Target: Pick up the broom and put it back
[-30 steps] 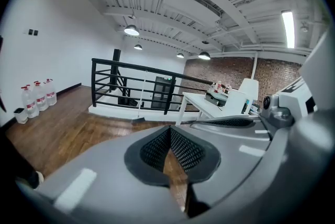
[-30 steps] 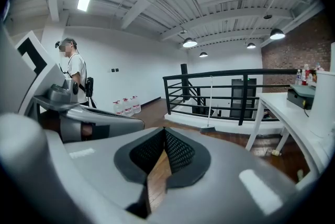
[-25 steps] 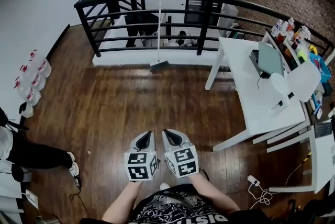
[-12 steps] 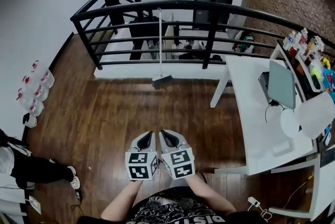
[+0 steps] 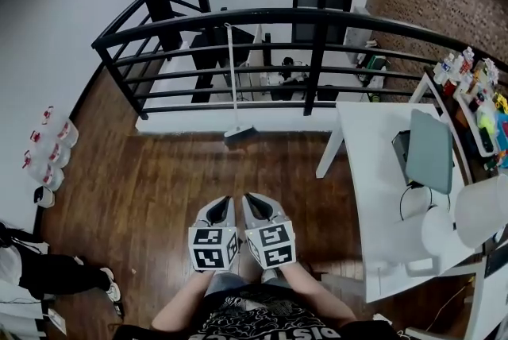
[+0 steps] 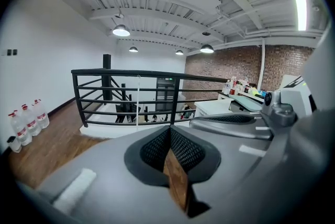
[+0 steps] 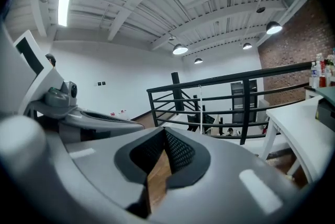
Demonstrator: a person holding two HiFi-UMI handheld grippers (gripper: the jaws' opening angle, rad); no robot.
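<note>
The broom (image 5: 235,90) stands upright against the black railing (image 5: 262,13), its white handle leaning on the bars and its grey head (image 5: 239,133) on the wooden floor. In the left gripper view the broom's handle (image 6: 137,100) shows as a thin white line far ahead, and in the right gripper view it (image 7: 200,108) shows the same way. My left gripper (image 5: 225,208) and right gripper (image 5: 248,203) are side by side low in the head view, well short of the broom. Both are shut with nothing between the jaws.
A white table (image 5: 381,171) with a laptop and a lamp stands at the right. Several water bottles (image 5: 49,148) line the left wall. A person's leg and shoe (image 5: 75,276) are at lower left. Behind the railing lies a stairwell drop.
I have walked forward across the wooden floor: the railing and broom are nearer, and the table has slid down the right side. Both grippers stay shut, side by side.
</note>
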